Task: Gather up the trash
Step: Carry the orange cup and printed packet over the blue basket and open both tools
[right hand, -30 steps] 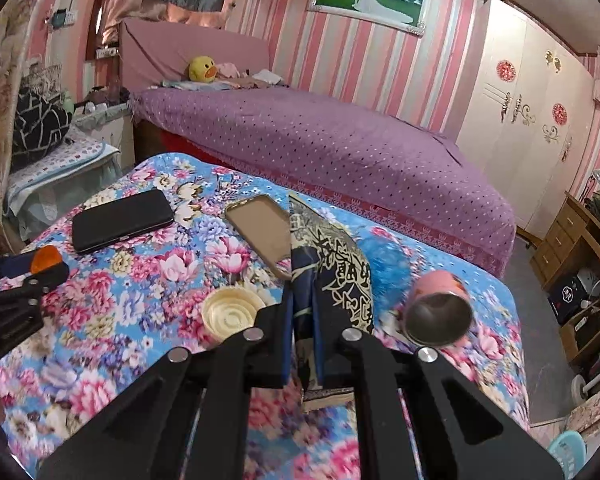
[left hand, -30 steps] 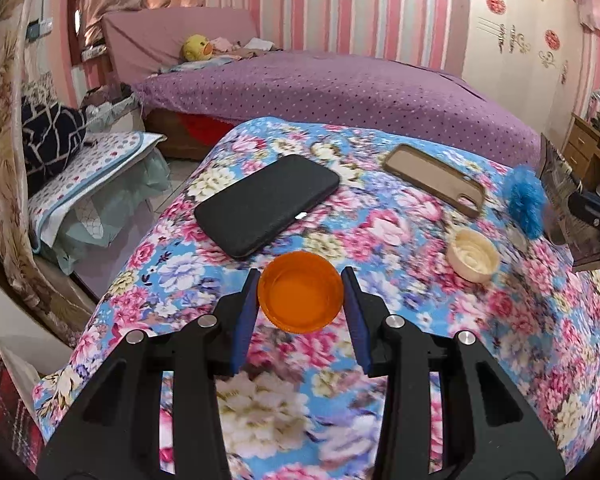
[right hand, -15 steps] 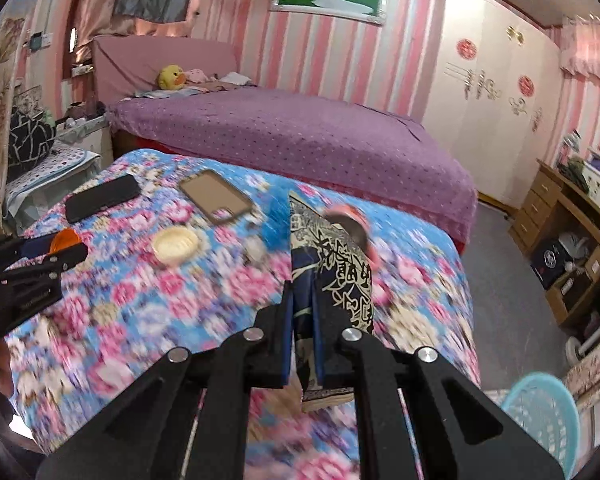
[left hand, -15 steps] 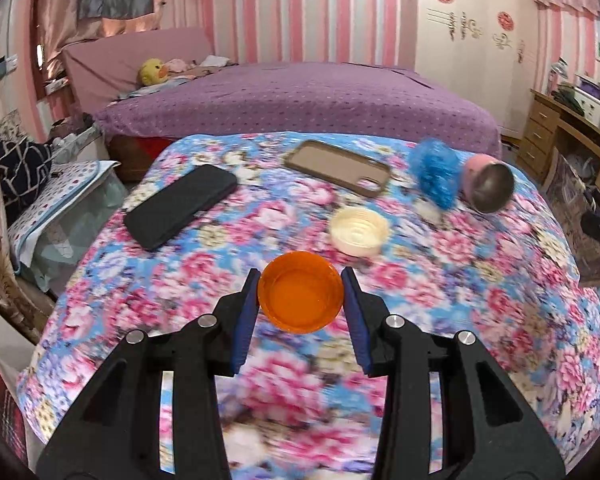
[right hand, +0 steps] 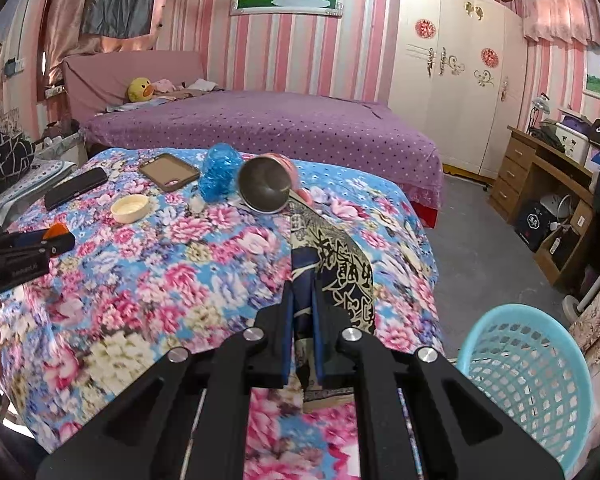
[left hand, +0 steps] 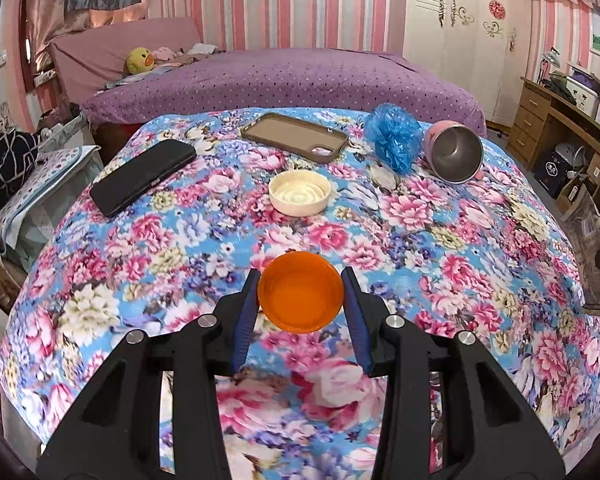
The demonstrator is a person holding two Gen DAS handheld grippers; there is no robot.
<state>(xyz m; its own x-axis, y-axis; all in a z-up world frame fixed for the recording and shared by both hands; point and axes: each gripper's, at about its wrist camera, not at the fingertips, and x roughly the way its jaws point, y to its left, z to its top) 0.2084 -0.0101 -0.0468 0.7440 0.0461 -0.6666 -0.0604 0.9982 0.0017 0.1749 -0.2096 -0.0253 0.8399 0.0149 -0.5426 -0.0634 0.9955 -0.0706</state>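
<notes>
My left gripper [left hand: 301, 300] is shut on an orange plastic lid [left hand: 300, 291], held above the floral tablecloth [left hand: 440, 240]; that gripper also shows at the left edge of the right wrist view [right hand: 56, 236]. My right gripper [right hand: 302, 312] is shut on a flat dark blue and gold wrapper [right hand: 340, 272] that sticks up past the fingers. A light blue mesh basket [right hand: 524, 372] stands on the floor at the lower right, beside the table. On the table lie a cream lid [left hand: 299, 193], a crumpled blue plastic bag [left hand: 394, 136] and a small white scrap [left hand: 384, 176].
A black phone [left hand: 144, 176], a brown phone case [left hand: 294, 137] and a pink steel cup [left hand: 454, 154] on its side lie on the table. A purple bed [right hand: 260, 128] stands behind, a wooden desk [right hand: 540, 184] at the right, grey floor between.
Both grippers have swung to the right over the table, each keeping its grip. The basket has come into the right wrist view, and the cup and blue bag into the left.
</notes>
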